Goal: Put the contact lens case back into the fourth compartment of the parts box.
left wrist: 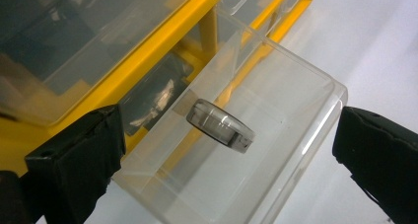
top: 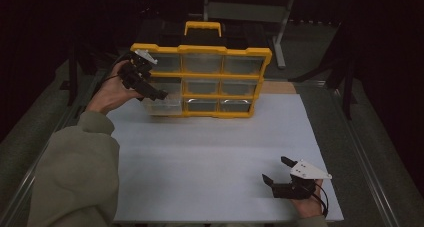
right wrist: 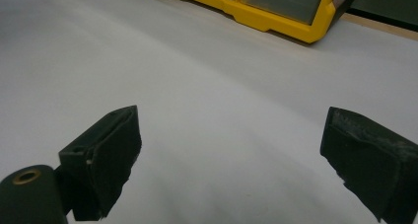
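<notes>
A yellow organizer (top: 200, 49) with clear drawers stands upright at the back of the white mat (top: 210, 157). Its bottom-left drawer (top: 165, 104) is pulled partway out. My left gripper (top: 150, 89) is at that drawer. In the left gripper view the left gripper (left wrist: 226, 130) is open, with the clear drawer (left wrist: 276, 135) between its jaws; the left jaw is close against the drawer's side and the right jaw stands a little off its corner. A small round clear disc (left wrist: 219, 125) lies inside. My right gripper (top: 276, 169) rests open over the mat's front right, and the right gripper (right wrist: 231, 135) has nothing between its jaws.
The organizer's yellow frame (right wrist: 276, 21) is far ahead in the right gripper view. A yellow handle (top: 202, 27) tops it. A metal stand (top: 280, 42) rises behind the table. Dark floor surrounds the mat.
</notes>
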`<state>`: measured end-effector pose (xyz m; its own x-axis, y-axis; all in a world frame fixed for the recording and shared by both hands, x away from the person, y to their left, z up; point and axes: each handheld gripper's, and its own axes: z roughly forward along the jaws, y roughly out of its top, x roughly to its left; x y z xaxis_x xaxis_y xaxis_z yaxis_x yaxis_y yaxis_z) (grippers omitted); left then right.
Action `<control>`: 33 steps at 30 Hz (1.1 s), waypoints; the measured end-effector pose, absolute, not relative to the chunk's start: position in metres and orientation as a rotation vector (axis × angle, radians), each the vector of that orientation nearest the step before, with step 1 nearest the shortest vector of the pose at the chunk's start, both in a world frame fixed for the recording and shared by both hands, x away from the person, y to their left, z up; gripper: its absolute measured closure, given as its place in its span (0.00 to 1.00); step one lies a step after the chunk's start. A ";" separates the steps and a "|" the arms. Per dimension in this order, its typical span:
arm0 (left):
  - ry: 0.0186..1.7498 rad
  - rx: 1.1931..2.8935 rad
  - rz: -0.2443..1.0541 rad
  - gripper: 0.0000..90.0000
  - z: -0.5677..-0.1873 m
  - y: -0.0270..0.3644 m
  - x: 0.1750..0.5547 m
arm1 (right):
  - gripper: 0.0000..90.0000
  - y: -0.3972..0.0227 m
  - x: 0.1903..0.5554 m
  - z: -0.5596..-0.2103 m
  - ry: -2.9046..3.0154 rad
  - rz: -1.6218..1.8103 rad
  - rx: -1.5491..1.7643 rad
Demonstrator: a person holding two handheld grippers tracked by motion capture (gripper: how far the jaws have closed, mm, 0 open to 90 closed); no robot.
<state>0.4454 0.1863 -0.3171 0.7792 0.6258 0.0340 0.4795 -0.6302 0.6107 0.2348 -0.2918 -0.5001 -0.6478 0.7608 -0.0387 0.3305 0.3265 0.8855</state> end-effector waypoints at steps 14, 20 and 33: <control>0.801 2.388 0.384 0.00 -0.321 0.202 0.424 | 0.09 -0.291 0.235 -0.500 2.143 1.273 0.964; 0.792 2.389 0.425 0.00 -0.325 0.209 0.411 | 0.09 -0.292 0.234 -0.500 2.142 1.274 0.965; 0.793 2.360 0.462 0.00 -0.352 0.219 0.379 | 0.09 -0.292 0.234 -0.500 2.140 1.278 0.966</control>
<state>0.3792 0.2185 -0.3515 0.7608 0.6357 0.1304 0.4270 -0.6417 0.6371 0.2342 -0.2916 -0.4995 -0.6451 0.7633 -0.0347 0.3315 0.3205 0.8874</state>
